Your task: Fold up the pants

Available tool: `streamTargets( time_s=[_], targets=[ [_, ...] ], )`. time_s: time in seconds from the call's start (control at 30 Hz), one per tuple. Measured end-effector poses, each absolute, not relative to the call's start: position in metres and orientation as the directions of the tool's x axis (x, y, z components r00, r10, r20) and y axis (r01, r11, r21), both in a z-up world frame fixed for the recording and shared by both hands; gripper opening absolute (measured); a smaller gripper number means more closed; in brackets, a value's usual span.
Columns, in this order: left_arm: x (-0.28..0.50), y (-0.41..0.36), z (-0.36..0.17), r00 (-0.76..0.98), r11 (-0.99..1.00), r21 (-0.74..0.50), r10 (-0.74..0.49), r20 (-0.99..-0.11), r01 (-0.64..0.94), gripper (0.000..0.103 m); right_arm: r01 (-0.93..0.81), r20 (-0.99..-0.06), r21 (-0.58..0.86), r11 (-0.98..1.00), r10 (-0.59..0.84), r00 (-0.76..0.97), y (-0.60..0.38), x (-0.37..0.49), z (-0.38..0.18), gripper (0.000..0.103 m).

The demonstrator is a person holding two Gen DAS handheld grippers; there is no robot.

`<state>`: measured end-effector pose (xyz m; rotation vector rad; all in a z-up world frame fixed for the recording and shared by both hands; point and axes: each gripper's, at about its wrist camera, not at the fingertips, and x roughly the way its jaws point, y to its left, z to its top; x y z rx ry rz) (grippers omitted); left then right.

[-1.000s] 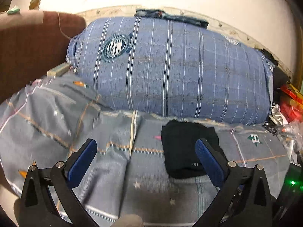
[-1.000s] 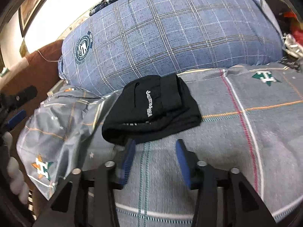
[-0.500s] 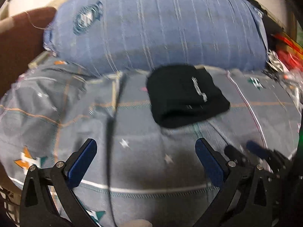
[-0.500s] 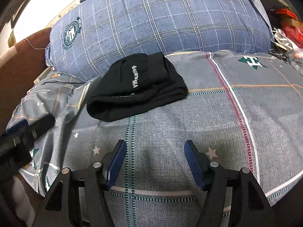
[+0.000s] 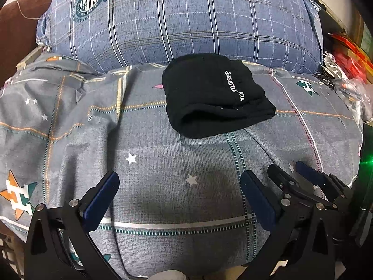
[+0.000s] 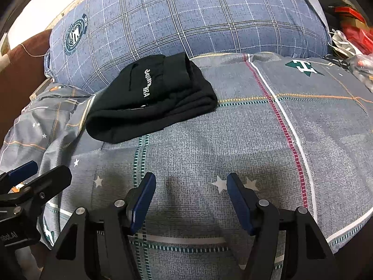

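Here, black pants point(image 5: 214, 95) folded into a compact bundle, lying on the grey patterned bedsheet point(image 5: 163, 163) in the upper middle of the left wrist view, far edge touching the big blue plaid pillow point(image 5: 181, 18). White lettering across the top layer, rounded fold toward the lower left of the bundle. In the right wrist view, same bundle point(image 6: 151, 102) at centre left, pillow point(image 6: 186, 16) behind it, sheet point(image 6: 244, 140) spreading below and to the right. Left gripper point(image 5: 179, 198) at the bottom of its own frame, blue-padded fingers spread wide, holding nothing, well short of the pants. Right gripper point(image 6: 188, 196) likewise parted and bare over the sheet, also seen at lower right of the left view point(image 5: 296, 172). Brown upholstery point(image 5: 16, 23) at upper left; red clutter point(image 5: 347, 53) at the right edge.
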<state>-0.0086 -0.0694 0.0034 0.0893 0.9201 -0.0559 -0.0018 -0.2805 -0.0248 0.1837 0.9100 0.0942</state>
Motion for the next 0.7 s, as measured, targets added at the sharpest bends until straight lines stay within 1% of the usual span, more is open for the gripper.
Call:
streamTargets(
  time_s=[0.4,0.7],
  targets=[
    [0.001,-0.064,-0.012,0.548,0.996,-0.012,-0.057,-0.834,0.085,0.103,0.014,-0.794,0.168,0.986,0.127,0.595,-0.282,0.003,-0.034,0.065],
    [0.005,-0.057,-0.018,0.532,0.995,-0.062,-0.095,-0.841,0.079,0.103,0.013,-0.791,0.148,0.989,0.110,0.602,-0.279,0.003,-0.034,0.065]
  ],
)
